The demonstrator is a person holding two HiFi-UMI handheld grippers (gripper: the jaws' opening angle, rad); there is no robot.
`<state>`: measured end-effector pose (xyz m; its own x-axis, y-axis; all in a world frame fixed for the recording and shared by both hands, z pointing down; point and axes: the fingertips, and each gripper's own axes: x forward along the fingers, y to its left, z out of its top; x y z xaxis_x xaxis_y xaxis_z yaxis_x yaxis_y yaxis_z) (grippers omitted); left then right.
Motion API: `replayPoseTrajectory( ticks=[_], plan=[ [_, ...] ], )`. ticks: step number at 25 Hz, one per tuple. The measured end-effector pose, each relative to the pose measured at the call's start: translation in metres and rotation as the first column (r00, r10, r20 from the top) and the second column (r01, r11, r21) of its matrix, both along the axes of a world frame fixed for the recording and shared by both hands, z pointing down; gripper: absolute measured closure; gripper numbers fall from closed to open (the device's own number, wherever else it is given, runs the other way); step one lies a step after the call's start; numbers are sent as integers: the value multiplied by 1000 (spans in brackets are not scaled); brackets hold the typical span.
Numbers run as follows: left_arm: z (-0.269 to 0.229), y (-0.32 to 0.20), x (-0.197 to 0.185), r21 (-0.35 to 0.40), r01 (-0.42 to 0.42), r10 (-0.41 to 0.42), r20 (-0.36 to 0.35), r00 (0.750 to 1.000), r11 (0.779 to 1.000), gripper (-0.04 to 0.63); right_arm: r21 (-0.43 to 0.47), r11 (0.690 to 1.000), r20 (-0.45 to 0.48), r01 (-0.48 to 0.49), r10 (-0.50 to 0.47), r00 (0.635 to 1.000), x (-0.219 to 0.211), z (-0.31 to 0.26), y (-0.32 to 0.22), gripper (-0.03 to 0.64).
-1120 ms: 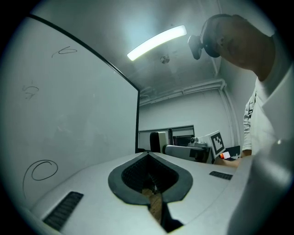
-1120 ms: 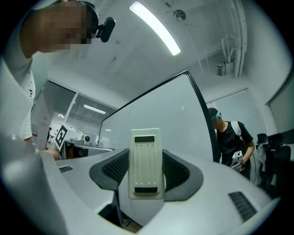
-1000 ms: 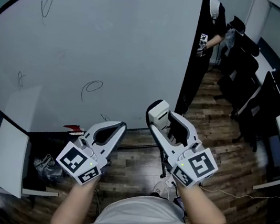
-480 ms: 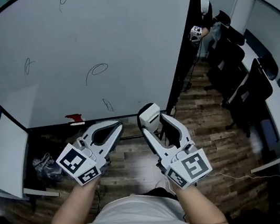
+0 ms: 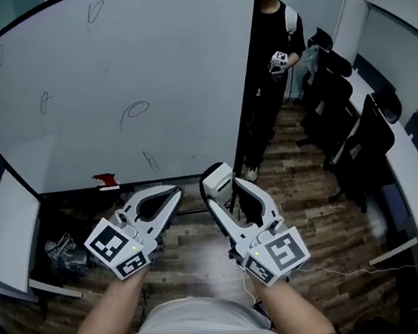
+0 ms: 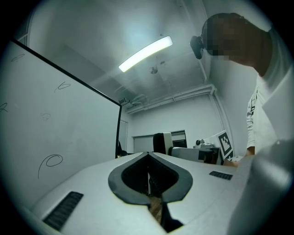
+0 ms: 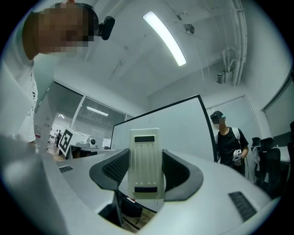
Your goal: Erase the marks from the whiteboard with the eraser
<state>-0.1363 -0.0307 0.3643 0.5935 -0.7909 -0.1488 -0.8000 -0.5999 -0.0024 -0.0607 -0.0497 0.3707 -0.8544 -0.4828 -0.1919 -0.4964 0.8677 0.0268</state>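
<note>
Bystander (image 5: 273,46) shifted left beside whiteboard (image 5: 157,50), right hand-held gripper (image 5: 223,189) clamping eraser (image 5: 216,178), left hand-held gripper (image 5: 176,192) closed.

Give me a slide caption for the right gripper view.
A white eraser clamped in the right gripper faces the whiteboard, a person standing beside it.

Clamped in the jaws of the right gripper (image 7: 146,169), the eraser (image 7: 145,156) is cream matt plastic, finely ribbed. The pads (image 7: 115,166) are dark and knurled. Beyond the jaws, the whiteboard (image 5: 132,54) is smooth and faintly glossy, and the floor (image 5: 305,210) is wood-grain planks.
</note>
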Motion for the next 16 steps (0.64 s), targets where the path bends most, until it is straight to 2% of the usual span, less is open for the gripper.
replayPoseTrajectory(
  ticks=[10,16],
  plan=[
    [-11,39,101,21,17,-16,-26,1000,1000,588,23,999,-31,28,-27,999,95,-6,36,382],
    [-5,67,142,5,27,-27,-30,999,1000,588,-6,999,-25,44,-45,999,134,0,63,382]
  ],
)
